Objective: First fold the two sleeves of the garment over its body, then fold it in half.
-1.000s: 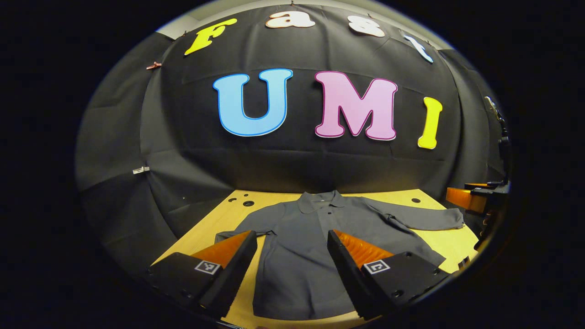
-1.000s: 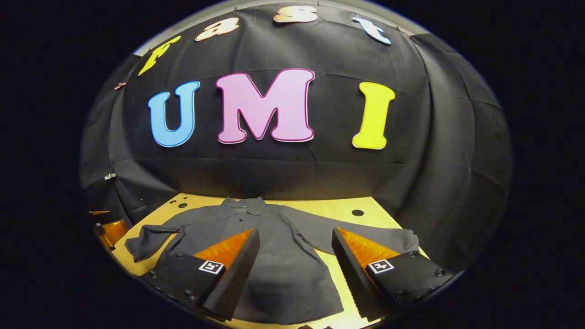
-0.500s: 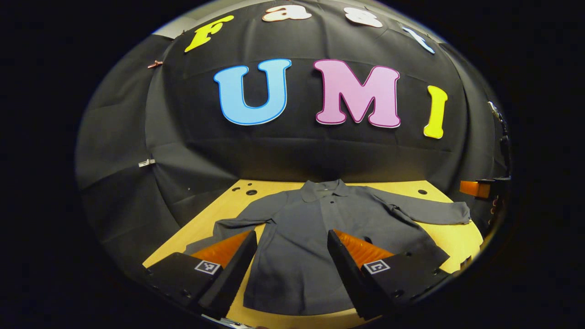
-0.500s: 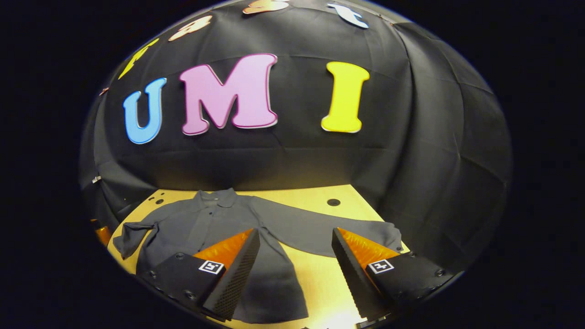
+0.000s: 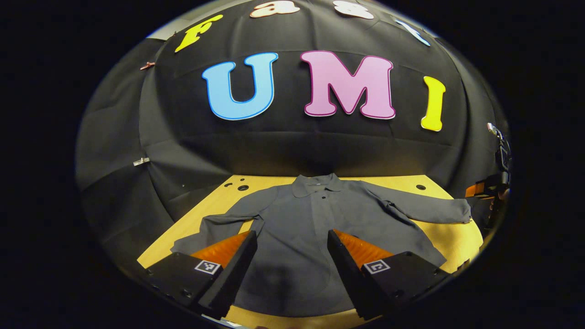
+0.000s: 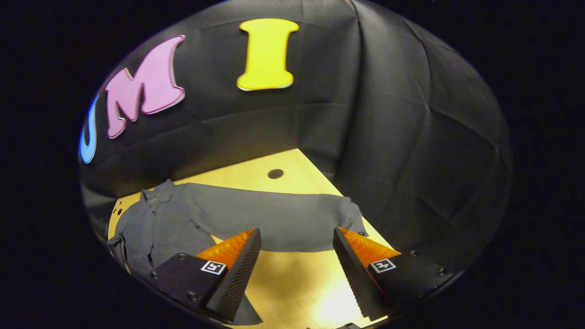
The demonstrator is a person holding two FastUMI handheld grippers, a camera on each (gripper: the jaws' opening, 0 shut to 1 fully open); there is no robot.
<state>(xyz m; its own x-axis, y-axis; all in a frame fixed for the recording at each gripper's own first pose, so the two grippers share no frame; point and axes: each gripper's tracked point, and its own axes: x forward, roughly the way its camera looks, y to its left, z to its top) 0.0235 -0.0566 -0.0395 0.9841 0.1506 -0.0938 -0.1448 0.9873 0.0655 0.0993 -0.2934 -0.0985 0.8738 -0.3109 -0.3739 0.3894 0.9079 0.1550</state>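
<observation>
A dark grey collared shirt (image 5: pixel 311 228) lies flat and face up on the wooden table (image 5: pixel 215 205), collar toward the wall, both sleeves spread out. My left gripper (image 5: pixel 291 237) hangs open above the shirt's lower body, nothing between its fingers. In the right gripper view the same shirt (image 6: pixel 160 224) sits at the left, and its long sleeve (image 6: pixel 274 219) stretches across to the cuff at the table's right edge. My right gripper (image 6: pixel 295 235) is open just in front of that sleeve, above bare table. The right gripper (image 5: pixel 486 187) also peeks in at the far right of the left gripper view.
The table (image 6: pixel 297 283) ends close to the black cloth wall on the right and at the back. Small round holes (image 6: pixel 275 173) mark the tabletop near the back edge. Bare wood lies in front of the right sleeve.
My right gripper has swung to the right, off the shirt's body and toward the right sleeve and cuff. My left gripper has drifted slightly left and forward over the shirt's hem.
</observation>
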